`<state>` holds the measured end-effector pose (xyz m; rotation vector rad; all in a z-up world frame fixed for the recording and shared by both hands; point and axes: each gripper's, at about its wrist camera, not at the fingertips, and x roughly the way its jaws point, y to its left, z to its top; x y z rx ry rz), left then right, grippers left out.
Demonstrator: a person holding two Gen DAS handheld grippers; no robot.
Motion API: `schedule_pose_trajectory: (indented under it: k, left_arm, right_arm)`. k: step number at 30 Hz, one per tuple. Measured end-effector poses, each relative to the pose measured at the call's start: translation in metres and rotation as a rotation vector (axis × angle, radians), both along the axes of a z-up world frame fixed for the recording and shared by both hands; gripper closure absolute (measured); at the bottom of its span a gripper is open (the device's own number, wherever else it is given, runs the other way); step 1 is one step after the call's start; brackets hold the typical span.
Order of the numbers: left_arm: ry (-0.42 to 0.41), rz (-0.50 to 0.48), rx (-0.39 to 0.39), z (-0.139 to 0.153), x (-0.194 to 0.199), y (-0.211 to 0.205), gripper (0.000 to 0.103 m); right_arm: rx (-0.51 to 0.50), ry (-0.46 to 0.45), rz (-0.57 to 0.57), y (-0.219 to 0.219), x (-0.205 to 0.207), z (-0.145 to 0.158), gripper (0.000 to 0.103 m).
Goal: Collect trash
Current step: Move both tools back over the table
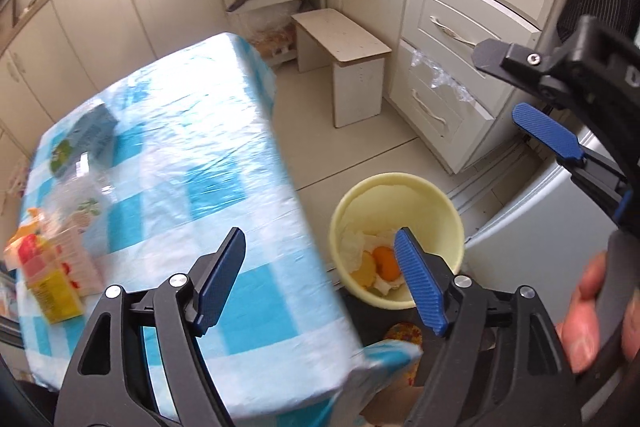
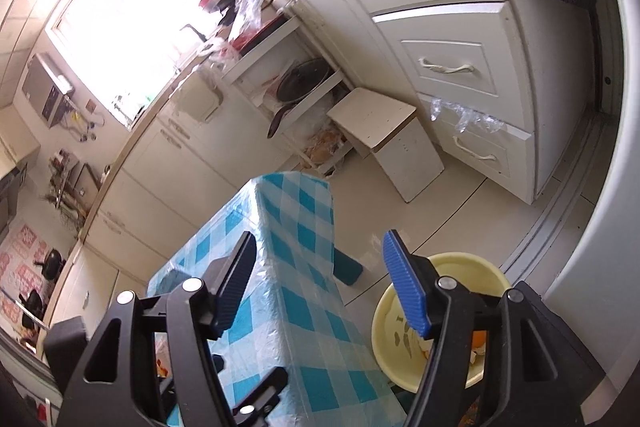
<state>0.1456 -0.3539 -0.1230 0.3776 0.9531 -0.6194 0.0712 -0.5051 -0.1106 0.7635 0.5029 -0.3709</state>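
With both tools (image 1: pixel 320 283) (image 2: pixel 320 283) open and empty, I would pinch the light, crushable yellow carton (image 1: pixel 52 283) by its edges.

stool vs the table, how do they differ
The stool is plain bare white with a pale board top; the table is draped in a blue and white checked cloth. The stool's top carries nothing; the table holds cartons at one end. The stool sits against the drawers; the table stands out in the floor. Both have flat rectangular tops.
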Motion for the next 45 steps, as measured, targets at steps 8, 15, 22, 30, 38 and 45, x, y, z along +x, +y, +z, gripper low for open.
schedule_pose_trajectory:
  k: [8, 15, 22, 30, 38, 45]
  left_arm:
    - [-0.075, 0.141, 0.022, 0.021, 0.007, 0.094, 0.027]
    - [-0.110, 0.246, 0.010, 0.032, 0.013, 0.169, 0.026]
    - [-0.155, 0.325, -0.010, 0.039, 0.008, 0.228, 0.024]
    - [-0.149, 0.409, -0.047, 0.034, 0.010, 0.278, 0.023]
    - [-0.142, 0.459, -0.074, 0.029, 0.015, 0.305, 0.022]
    - [-0.140, 0.476, -0.083, 0.027, 0.016, 0.312, 0.022]
  right_arm:
    - [-0.112, 0.064, 0.212, 0.064, 0.033, 0.001, 0.038]
    - [-0.255, 0.060, 0.363, 0.125, 0.041, 0.017, 0.038]
    - [-0.373, 0.010, 0.431, 0.173, 0.031, 0.033, 0.038]
    - [-0.395, 0.028, 0.500, 0.218, 0.036, 0.026, 0.038]
    - [-0.445, 0.036, 0.558, 0.253, 0.051, 0.017, 0.038]
    - [-0.461, 0.043, 0.591, 0.270, 0.057, 0.010, 0.038]
